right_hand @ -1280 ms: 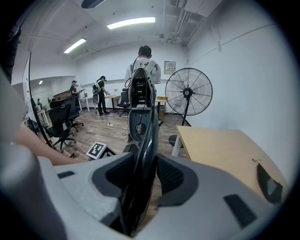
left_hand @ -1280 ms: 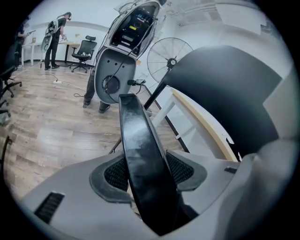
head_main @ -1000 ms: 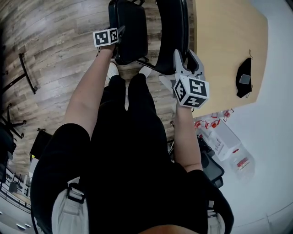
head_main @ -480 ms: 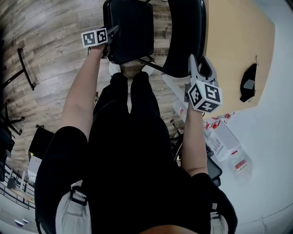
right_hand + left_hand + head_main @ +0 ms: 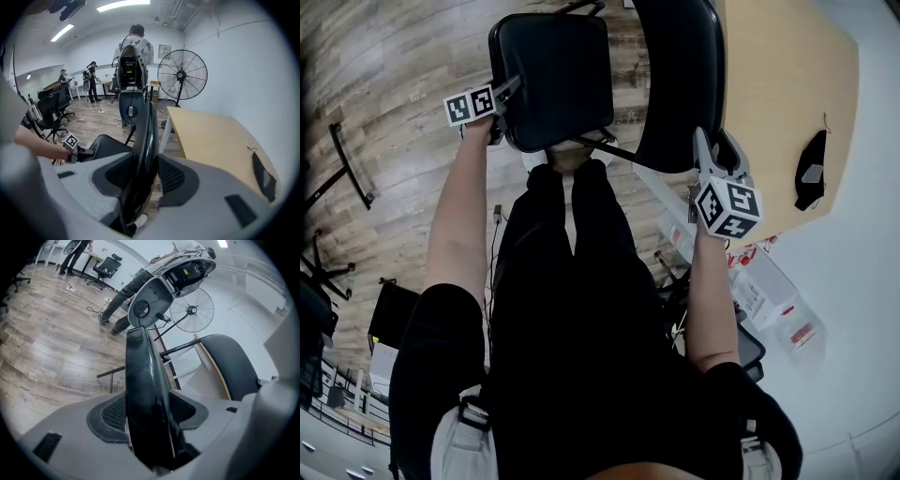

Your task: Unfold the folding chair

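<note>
The black folding chair stands in front of my legs, its seat (image 5: pixel 553 75) swung out to the left of its backrest (image 5: pixel 680 84). My left gripper (image 5: pixel 511 92) holds the seat's near left edge; the left gripper view shows that edge (image 5: pixel 143 380) filling the gap between the pads. Its jaws have just been opening a little, with the seat still between them. My right gripper (image 5: pixel 717 145) is shut on the backrest's near rim, seen edge-on (image 5: pixel 143 140) between its pads. The seat (image 5: pixel 105 143) and left gripper's marker cube (image 5: pixel 70 139) also show there.
A light wooden table (image 5: pixel 778 103) stands right of the chair with a black pouch (image 5: pixel 809 169) on it. Boxes (image 5: pixel 759 281) lie on the floor at my right. A standing fan (image 5: pixel 182 75) and a person with a backpack (image 5: pixel 133 49) are beyond the chair.
My left gripper has moved down and to the left with the seat, which has swung further from the backrest and shows more of its face. The right gripper has sunk slightly with the backrest.
</note>
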The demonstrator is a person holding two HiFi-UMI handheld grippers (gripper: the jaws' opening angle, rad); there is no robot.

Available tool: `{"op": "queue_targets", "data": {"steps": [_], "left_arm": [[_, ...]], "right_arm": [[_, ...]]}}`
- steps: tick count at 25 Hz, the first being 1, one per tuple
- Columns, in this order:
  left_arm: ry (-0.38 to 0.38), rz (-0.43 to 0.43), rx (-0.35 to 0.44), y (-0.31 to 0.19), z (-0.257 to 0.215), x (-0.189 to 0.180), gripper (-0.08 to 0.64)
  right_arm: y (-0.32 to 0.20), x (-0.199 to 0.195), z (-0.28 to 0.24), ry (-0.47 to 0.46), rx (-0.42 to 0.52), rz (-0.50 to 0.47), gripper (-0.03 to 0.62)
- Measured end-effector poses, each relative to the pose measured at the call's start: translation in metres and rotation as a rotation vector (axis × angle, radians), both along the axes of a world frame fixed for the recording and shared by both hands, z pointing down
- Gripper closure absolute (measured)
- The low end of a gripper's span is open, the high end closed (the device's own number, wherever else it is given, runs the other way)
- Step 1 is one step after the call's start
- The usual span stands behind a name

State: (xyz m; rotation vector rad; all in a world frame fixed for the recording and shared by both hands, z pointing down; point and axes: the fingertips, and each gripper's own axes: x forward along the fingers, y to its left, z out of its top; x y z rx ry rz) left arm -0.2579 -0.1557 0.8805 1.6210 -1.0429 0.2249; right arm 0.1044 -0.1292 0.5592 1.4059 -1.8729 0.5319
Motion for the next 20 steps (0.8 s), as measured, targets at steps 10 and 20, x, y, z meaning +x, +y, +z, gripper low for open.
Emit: {"op": "queue_targets", "data": {"steps": [10,20], "left_arm": [[0.035,0.006,-0.037,0.001,0.044,-0.030,0.293],[0.059,0.009,-0.068,0.011,0.080,-0.044,0.291]], "right_arm": [[-0.015,0.019,0.038,0.051,-0.092,0.047,0.437],[-0.014,0.044,0.066,0.073,-0.155,0.065,0.433]]}}
